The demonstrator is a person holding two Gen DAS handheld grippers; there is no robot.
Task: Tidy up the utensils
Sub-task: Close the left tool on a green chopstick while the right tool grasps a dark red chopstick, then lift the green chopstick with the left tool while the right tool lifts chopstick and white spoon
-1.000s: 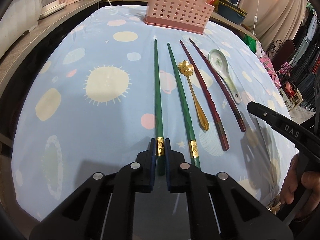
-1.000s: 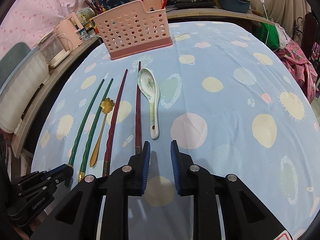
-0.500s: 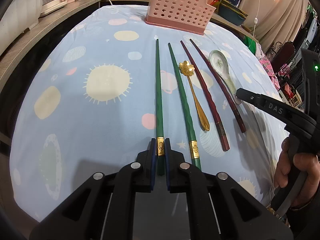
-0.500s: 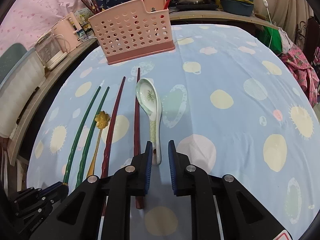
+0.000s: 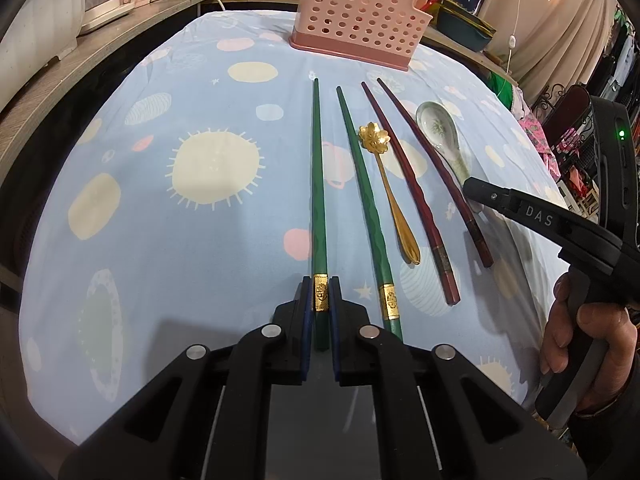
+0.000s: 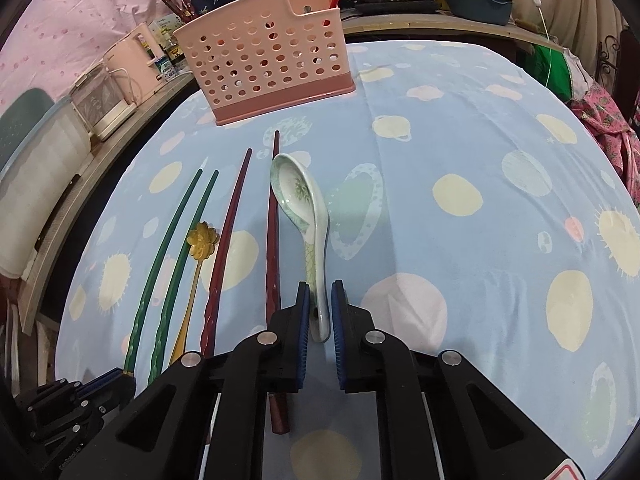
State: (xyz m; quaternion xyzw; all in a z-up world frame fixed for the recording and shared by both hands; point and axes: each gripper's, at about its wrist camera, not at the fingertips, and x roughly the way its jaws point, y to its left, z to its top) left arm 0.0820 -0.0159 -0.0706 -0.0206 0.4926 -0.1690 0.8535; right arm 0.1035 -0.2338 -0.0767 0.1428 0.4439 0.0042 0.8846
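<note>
Left claw (image 5: 321,300) clamped on faceted green chopstick (image 5: 319,184) at gold band. Right claw (image 6: 320,304) has just closed onto glossy ceramic spoon (image 6: 308,216) handle; perforated pink basket (image 6: 264,52) beyond.

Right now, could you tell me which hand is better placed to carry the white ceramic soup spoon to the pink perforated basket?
Right: the right gripper already brackets the white ceramic soup spoon's handle; the left gripper is clamped on a green chopstick.
</note>
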